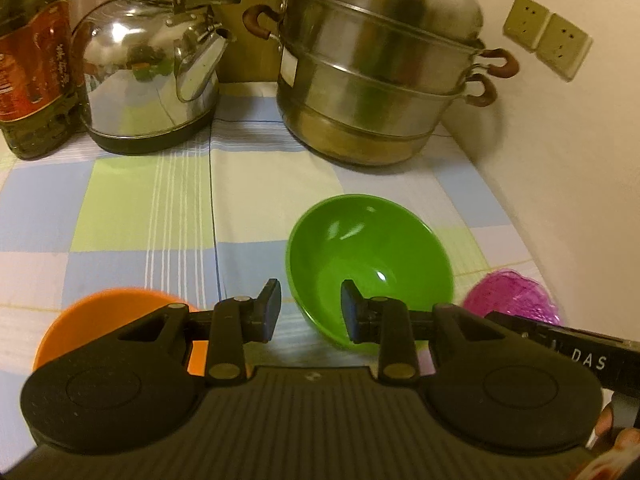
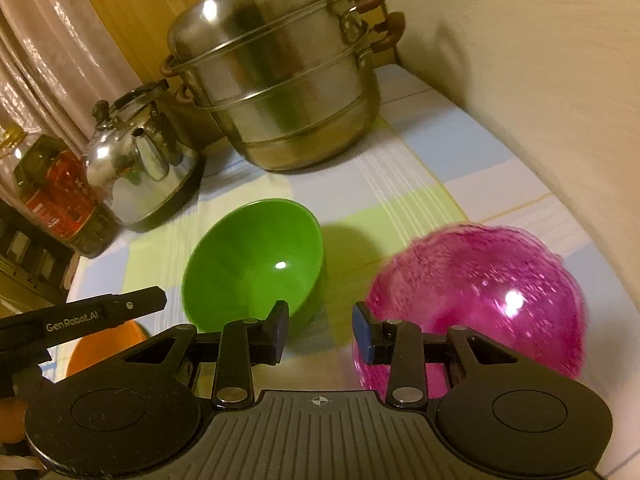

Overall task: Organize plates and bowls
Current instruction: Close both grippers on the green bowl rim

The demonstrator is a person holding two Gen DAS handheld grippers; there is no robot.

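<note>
- While both grippers hang tilted down over the table (image 1: 120, 208), which wears a checked cloth of blue, green and white, three bowls lie along its near part.
- The left gripper (image 1: 310, 308) has its jaws apart with nothing between them; only the cloth shows in the gap.
- Its right fingertip (image 1: 350, 304) overlaps the near left rim of the green bowl (image 1: 368, 264) in the left wrist view; whether it touches the bowl I cannot tell.
- The green bowl stands upright and empty near the middle of the table.
- The orange bowl (image 1: 100, 316) lies nearer the table's near edge, to the left of the green bowl, partly hidden under the left gripper's body.
- The right gripper (image 2: 320, 330) also has its jaws apart and empty, poised over the cloth between the green bowl and the pink bowl (image 2: 480, 292).
- The pink bowl is translucent, blurred, and sits toward the table's right edge, beside the wall (image 2: 520, 80).
- Its right fingertip (image 2: 364, 334) overlaps the pink bowl's left rim; contact cannot be judged.
- At the far edge stand a stacked steel steamer pot (image 1: 372, 80), a steel kettle (image 1: 148, 80) to its left, and an oil bottle (image 1: 32, 60) near the far left corner.
- Two wall sockets (image 1: 546, 36) sit on the wall to the right of the steamer.
</note>
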